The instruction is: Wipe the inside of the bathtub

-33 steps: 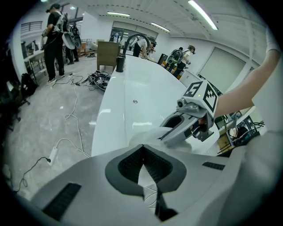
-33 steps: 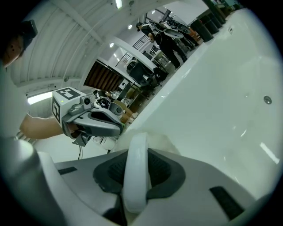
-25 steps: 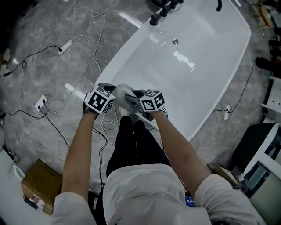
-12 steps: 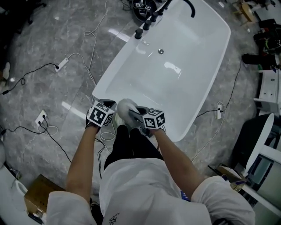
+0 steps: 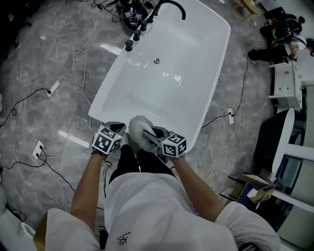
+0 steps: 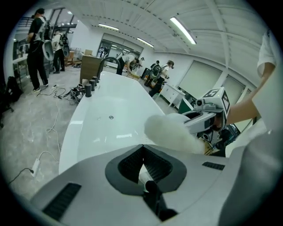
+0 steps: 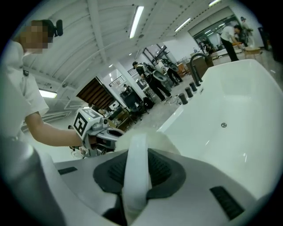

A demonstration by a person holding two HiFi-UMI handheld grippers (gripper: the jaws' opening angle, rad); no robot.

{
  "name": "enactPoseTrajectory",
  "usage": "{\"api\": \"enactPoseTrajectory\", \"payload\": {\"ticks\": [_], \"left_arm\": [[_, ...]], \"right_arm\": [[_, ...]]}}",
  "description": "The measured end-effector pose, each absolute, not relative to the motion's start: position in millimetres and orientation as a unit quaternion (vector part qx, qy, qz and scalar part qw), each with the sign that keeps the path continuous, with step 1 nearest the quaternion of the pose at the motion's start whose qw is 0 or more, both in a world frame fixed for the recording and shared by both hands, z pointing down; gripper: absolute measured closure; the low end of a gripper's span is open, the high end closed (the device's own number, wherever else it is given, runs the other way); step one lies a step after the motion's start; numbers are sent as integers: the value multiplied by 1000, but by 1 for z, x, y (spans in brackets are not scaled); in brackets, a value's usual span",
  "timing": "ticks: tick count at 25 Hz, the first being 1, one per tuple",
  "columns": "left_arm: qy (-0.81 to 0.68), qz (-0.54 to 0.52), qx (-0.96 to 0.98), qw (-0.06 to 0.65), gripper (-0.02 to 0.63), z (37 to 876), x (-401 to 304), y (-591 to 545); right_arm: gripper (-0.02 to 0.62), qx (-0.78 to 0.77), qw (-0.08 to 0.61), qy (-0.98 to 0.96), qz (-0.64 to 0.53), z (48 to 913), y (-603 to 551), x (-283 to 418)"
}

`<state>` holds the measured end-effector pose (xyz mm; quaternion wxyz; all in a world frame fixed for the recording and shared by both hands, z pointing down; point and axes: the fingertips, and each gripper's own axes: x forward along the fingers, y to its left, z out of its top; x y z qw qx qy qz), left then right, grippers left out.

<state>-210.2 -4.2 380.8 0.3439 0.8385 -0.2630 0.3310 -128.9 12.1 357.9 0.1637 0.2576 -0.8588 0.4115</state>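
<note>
The fluffy white wiping pad (image 5: 140,128) hung above the near rim of the white oval bathtub (image 5: 196,73), its handle clenched in the right gripper's (image 5: 156,136) fingers. The left gripper's (image 5: 112,131) fingers were closed, seemingly empty. Pressing the pad flat against the inner wall looked wisest.

The head camera looks steeply down from over the person's shoulders and takes in the whole bathtub (image 5: 196,73) lengthwise, with the faucet (image 5: 156,8) at the far end. The camera on the left gripper (image 5: 115,126) sits low behind its own jaws at the tub's near end and faces along the basin. The one on the right gripper (image 5: 148,133) does the same from the other side. Each catches the other gripper close by. All three views share the basin and its drain (image 5: 156,61). How near the rim lies is hard to judge through the wide-angle bend.
</note>
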Motion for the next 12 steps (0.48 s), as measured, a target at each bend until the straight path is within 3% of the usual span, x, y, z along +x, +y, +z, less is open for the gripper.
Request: {"api": "enactPoseTrajectory", "payload": {"ticks": [12], "left_arm": [[-278, 293, 860, 312, 595, 327, -155, 21]], "right_arm": [[502, 299, 90, -873, 375, 288, 42, -54]]}}
